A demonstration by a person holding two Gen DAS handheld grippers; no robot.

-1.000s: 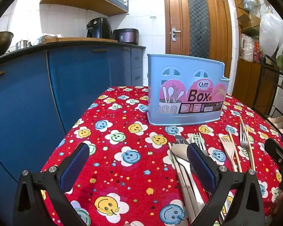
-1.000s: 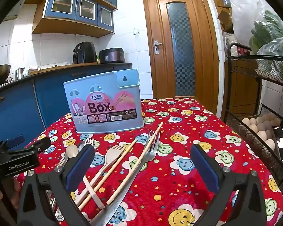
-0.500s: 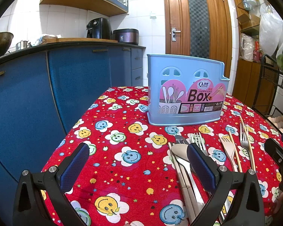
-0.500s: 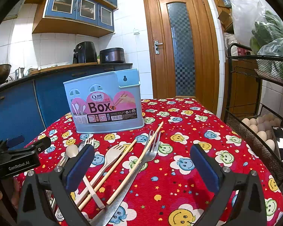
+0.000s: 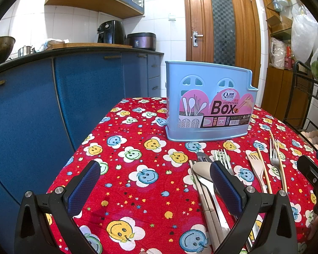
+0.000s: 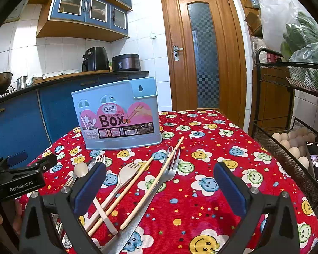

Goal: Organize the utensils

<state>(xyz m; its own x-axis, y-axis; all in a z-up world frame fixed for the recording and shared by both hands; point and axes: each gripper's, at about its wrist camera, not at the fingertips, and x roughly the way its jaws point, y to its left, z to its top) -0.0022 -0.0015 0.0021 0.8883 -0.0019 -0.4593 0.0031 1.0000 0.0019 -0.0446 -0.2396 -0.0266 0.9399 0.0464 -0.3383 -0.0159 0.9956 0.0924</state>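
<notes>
A tiled kitchen with blue cabinets and a wooden door surrounds the counter (image 5: 137,182), which is spread with a red cloth printed with smiling flower faces.

The largest thing on it is the pale blue plastic chopstick box (image 5: 208,103), upright near the far middle with its pink label facing both cameras. It probably stands there so either claw can reach it. Its opening is above the cameras' line of sight, so what it holds, if anything, cannot be told.

Off the counter's right side, a black wire basket (image 6: 290,154) holds pale eggs (not part of the job, most likely).

In front of the box the utensils lie flat on the cloth, handles towards the person, seemingly laid out for picking up. In the right view a steel fork (image 6: 159,182) lies alongside a pair of long wooden chopsticks (image 6: 135,180), one of which crosses its tines, with a cream plastic fork (image 6: 125,173) just to their left. Further left is a bundle of a cream spoon (image 5: 201,169) and metal handles, partly hidden behind one finger of the left claw (image 5: 153,182).

That claw hovers low with its jaws wide and nothing between them. The right claw (image 6: 159,186) is likewise spread wide and empty, with the forks and chopsticks in the gap between its fingers — a fair sign, I judge, that no utensil has yet been lifted.
</notes>
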